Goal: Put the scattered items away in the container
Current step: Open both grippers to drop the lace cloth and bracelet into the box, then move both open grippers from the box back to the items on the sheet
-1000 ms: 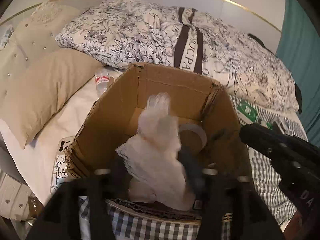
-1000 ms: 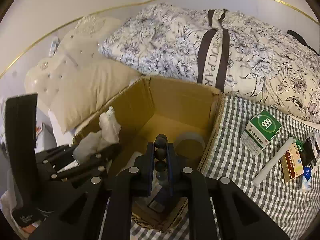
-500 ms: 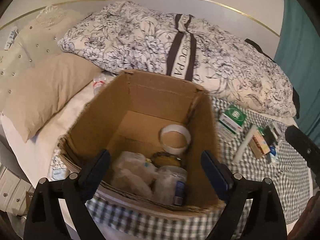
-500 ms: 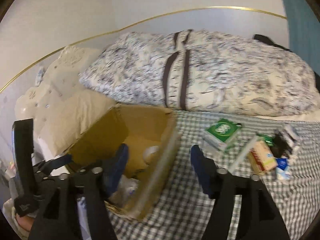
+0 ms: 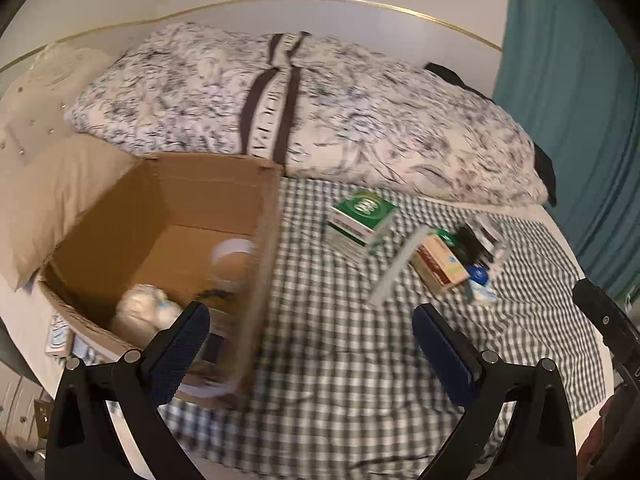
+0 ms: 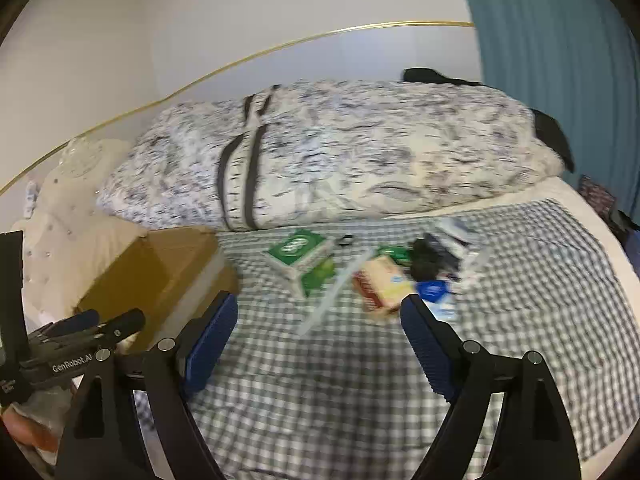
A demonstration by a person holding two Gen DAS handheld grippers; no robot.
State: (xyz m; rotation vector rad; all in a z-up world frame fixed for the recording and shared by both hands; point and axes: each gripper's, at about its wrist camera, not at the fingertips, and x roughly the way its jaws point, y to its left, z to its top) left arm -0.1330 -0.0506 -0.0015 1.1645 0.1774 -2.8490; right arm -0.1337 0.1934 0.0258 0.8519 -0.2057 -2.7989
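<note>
An open cardboard box (image 5: pixel 172 200) stands on the checked bed cover at the left; it also shows in the right wrist view (image 6: pixel 156 276). Inside lie a white plastic bag (image 5: pixel 142 312), a tape roll (image 5: pixel 232 256) and a clear jar. Scattered to the right are a green and white box (image 5: pixel 360 220) (image 6: pixel 304 256), a white tube (image 5: pixel 396 270) (image 6: pixel 340 292), an orange box (image 5: pixel 438 268) (image 6: pixel 384 284) and small dark and blue items (image 5: pixel 478 256) (image 6: pixel 432 268). My left gripper (image 5: pixel 312 352) is open and empty near the box's right wall. My right gripper (image 6: pixel 320 340) is open and empty, short of the scattered items.
A rolled floral duvet (image 5: pixel 320 112) lies across the back of the bed. A beige pillow (image 5: pixel 52 196) sits left of the box. A teal curtain (image 5: pixel 572 120) hangs at the right. The checked cover (image 6: pixel 360 392) runs to the bed's front edge.
My left gripper let the white bag drop into the box and opened. My right gripper released the dark item it held and opened. Both swung right, away from the box towards the scattered items.
</note>
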